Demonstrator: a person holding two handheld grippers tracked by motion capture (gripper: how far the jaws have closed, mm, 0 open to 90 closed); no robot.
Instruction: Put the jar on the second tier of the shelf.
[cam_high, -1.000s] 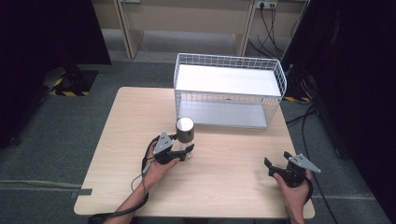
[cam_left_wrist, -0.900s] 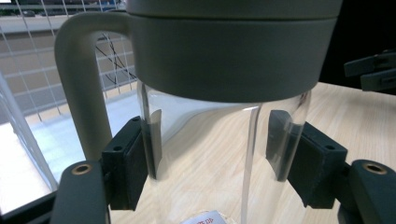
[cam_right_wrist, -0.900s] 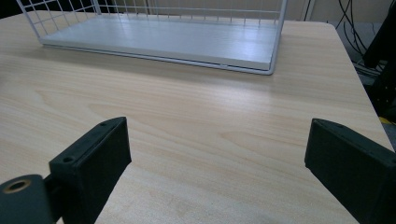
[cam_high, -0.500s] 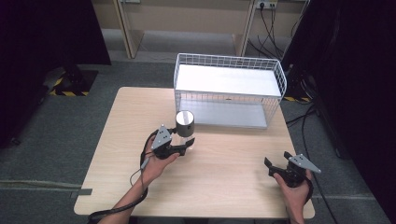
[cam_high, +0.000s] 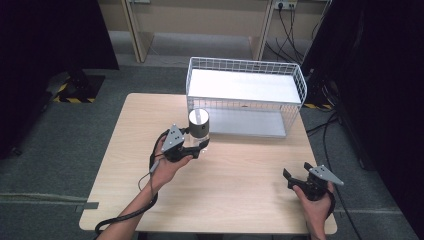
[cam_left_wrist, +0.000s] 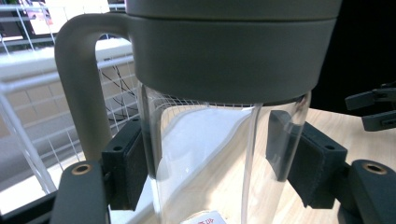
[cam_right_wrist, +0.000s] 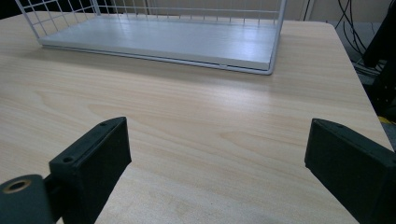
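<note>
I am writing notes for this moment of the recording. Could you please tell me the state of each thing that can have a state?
Left gripper: shut on the jar, jaws on its clear wall.
Right gripper: open, holding nothing, over the table.
Jar: upright, grey lid on, looks empty.
Wire rack: upright at the table's far edge, both shelves bare.

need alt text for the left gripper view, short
Close-up of a clear glass jar with a thick grey lid and grey handle, sitting between the left gripper's two black pads. Behind it are a white wire basket and the wooden table.
</note>
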